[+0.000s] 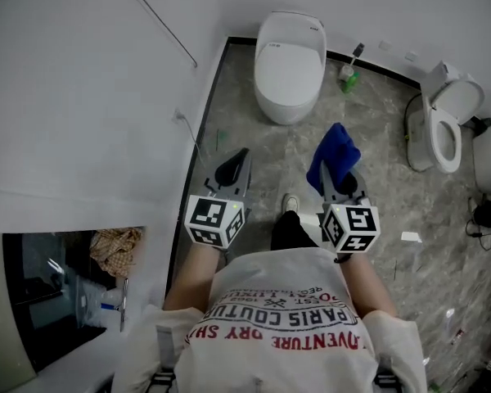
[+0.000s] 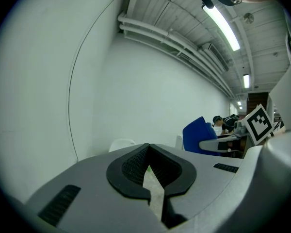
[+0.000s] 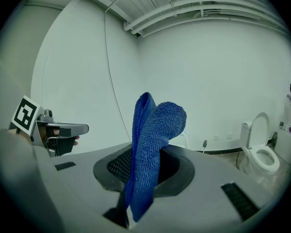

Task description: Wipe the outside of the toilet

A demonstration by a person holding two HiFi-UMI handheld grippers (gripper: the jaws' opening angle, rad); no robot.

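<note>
The person stands on the grey marbled floor [image 1: 376, 146] facing a white toilet [image 1: 289, 64] with its lid down, which sits against the far wall, well ahead of both grippers; a 2nd toilet [image 1: 446, 125] with its lid raised stands off to the right, and a small green-based item [image 1: 349, 74], too small to identify, sits between the 2. The right gripper [image 1: 334, 178] is held out in front of the body; its fingers [image 3: 177, 174] are pinching a blue cloth [image 1: 335, 150], whose folded bulk sticks up past the fingertips. The left gripper [image 1: 239, 158] is level beside it, near the white side wall [image 1: 82, 97]; its fingers [image 2: 131, 171] are pressed together at the tips with nothing between them. Neither gripper nor the cloth touches the toilet.
</note>
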